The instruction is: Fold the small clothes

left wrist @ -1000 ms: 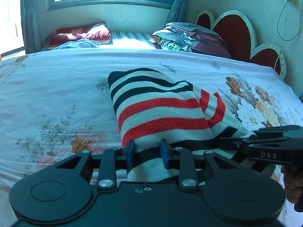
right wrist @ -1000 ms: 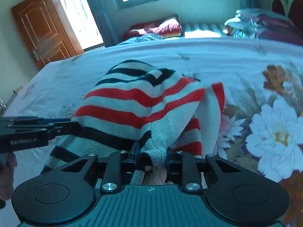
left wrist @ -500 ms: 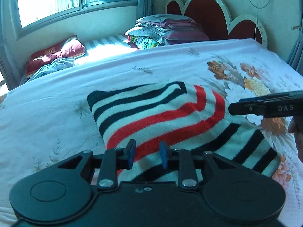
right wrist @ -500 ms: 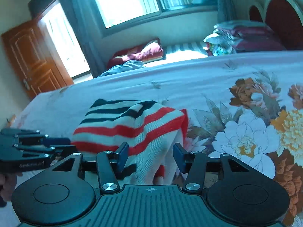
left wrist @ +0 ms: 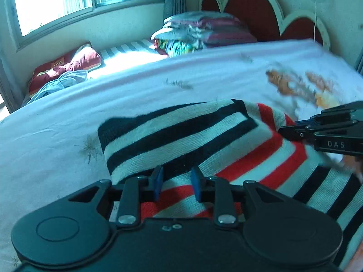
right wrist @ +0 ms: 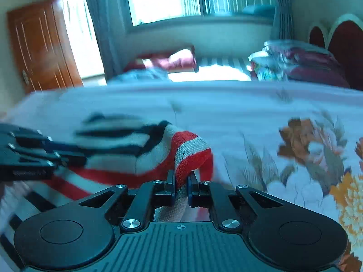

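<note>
A small knit sweater (left wrist: 204,140) with black, white and red stripes lies partly folded on the floral bed sheet (left wrist: 56,140). My left gripper (left wrist: 175,184) hovers over its near edge with the jaws apart and nothing between them. My right gripper (right wrist: 181,187) is shut on a red and white striped fold of the sweater (right wrist: 188,156) at its right side. The right gripper also shows at the right of the left wrist view (left wrist: 322,131); the left gripper shows at the left of the right wrist view (right wrist: 34,154).
A stack of folded clothes (left wrist: 199,34) sits by the red headboard (left wrist: 261,13). A dark red pillow (left wrist: 65,65) and a blue garment (left wrist: 61,83) lie at the bed's far side under the window. A wooden door (right wrist: 38,45) stands far left.
My right gripper was open half a second ago and has now shut on the sweater's right fold. My left gripper let go of the sweater's edge earlier and has moved forward over it.
</note>
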`<state>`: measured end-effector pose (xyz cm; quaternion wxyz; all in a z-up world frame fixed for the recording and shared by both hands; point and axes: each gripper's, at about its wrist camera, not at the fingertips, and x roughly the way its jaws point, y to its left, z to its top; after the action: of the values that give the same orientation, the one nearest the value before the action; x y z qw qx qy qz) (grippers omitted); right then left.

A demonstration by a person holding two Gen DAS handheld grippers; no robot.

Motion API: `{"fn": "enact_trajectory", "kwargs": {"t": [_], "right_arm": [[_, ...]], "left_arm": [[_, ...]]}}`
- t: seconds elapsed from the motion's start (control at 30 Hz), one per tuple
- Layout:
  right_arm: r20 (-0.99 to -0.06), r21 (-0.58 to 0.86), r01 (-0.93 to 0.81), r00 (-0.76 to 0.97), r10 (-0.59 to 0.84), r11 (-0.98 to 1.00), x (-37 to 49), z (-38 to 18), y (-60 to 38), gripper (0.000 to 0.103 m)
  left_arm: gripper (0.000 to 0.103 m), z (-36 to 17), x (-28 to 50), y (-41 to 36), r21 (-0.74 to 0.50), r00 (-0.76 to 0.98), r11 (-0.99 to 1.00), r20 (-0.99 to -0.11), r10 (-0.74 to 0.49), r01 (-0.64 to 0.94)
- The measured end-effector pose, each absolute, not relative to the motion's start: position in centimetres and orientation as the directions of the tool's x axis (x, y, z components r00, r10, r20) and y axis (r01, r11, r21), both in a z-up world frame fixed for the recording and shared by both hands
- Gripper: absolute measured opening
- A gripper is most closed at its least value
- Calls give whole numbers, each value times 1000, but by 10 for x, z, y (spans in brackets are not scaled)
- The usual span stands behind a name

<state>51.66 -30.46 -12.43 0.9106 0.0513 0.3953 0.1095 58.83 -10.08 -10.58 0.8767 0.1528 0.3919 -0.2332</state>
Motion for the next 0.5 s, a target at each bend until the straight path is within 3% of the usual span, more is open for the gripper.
{"fn": "enact_trajectory", "kwargs": {"t": [0.07, 0.17, 0.23, 0.37, 0.5], "right_arm": [[-707, 246, -113, 658, 258, 963, 519, -130, -313, 9], [-724, 199, -128, 649, 234, 972, 517, -121, -308, 13], [-692, 152, -124, 695, 195, 981, 506, -103, -308, 33], [-640, 180, -225, 713, 288, 958, 467, -67, -302, 33], [-657, 131, -370, 663, 360, 920, 424, -61, -274, 32]], "left_arm": [[25, -108, 586, -107, 121, 605, 841, -749, -272, 528], [25, -100, 584, -105, 120, 602, 843, -752, -268, 525], [25, -85, 573, -95, 94, 614, 848, -732, -296, 521], [25, -57, 532, -65, 4, 633, 863, -681, -368, 505], [25, -54, 489, -48, -52, 601, 861, -694, -396, 507]]}}
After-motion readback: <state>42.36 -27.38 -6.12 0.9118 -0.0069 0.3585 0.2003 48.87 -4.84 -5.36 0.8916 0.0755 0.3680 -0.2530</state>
